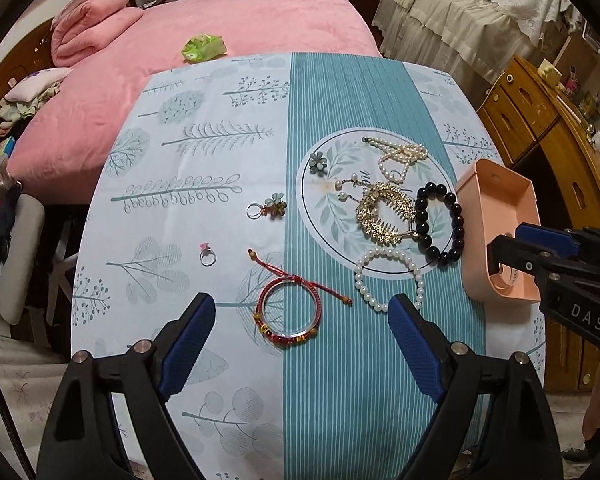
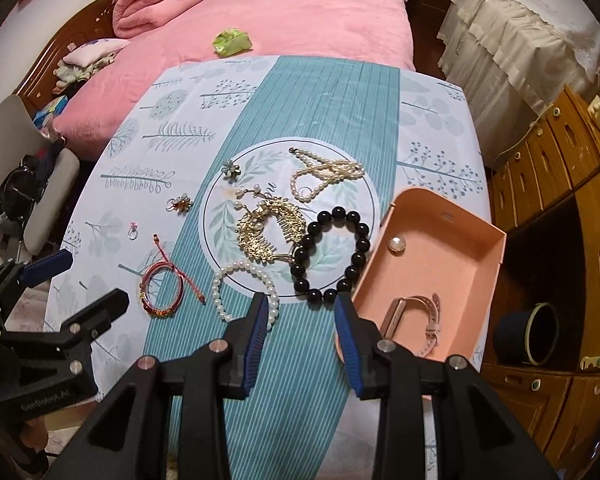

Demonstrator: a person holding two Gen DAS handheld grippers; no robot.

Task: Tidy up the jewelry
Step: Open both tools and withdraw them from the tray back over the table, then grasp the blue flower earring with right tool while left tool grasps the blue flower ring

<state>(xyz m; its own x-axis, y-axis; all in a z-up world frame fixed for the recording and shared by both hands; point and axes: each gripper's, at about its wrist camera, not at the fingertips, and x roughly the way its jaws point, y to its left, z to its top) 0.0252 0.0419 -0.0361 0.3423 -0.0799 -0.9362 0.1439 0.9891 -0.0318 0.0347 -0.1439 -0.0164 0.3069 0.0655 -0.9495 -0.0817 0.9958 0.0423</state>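
Jewelry lies on a teal and white cloth. A red bangle with cord (image 1: 290,314) (image 2: 162,290) lies just ahead of my open, empty left gripper (image 1: 302,312). A white pearl bracelet (image 1: 388,278) (image 2: 244,288), a black bead bracelet (image 1: 438,222) (image 2: 332,254), a gold hair comb (image 1: 386,212) (image 2: 270,230) and a pearl necklace (image 1: 402,158) (image 2: 326,176) lie in the printed circle. A pink box (image 1: 500,216) (image 2: 452,240) at the right holds a pink watch (image 2: 418,318) and a pearl brooch (image 2: 397,244). My right gripper (image 2: 304,304) is open and empty, just short of the black beads.
Two rings (image 1: 208,256) (image 1: 268,208) and a flower pin (image 1: 318,162) lie left of the circle. A pink bed (image 1: 220,40) with a green wrapper (image 1: 204,46) lies beyond the table. Wooden drawers (image 2: 560,168) stand to the right, a chair (image 2: 32,184) to the left.
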